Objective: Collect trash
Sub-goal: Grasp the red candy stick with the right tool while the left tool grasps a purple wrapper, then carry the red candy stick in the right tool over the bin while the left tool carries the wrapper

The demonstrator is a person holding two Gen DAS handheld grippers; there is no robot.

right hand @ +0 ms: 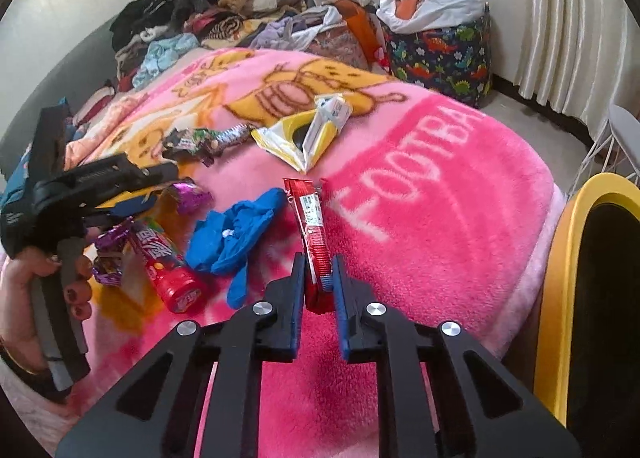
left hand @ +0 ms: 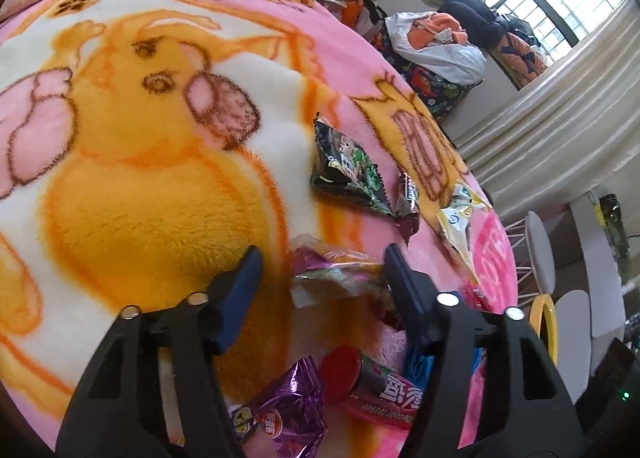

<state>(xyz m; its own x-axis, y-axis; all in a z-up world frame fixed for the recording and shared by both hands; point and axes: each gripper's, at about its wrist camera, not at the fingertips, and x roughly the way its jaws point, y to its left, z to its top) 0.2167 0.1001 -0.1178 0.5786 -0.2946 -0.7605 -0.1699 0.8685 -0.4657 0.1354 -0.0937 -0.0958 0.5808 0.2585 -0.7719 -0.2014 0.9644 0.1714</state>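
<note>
Trash lies scattered over the pink blanket (right hand: 440,242) on the bed, mostly left of centre in the right wrist view. Largest first: the yellow pouch (right hand: 298,138) above centre is light and crinkly, so pinch a flat edge. The blue glove (right hand: 232,234) is soft and limp; grab its bunched middle. The red tube (right hand: 168,270) looks stiff and may roll. Your right gripper (right hand: 319,278) has closed on the near end of the thin red wrapper (right hand: 312,226). Your left gripper (left hand: 320,270) stands wide around a crumpled foil wrapper (left hand: 336,274), slippery and springy.
</note>
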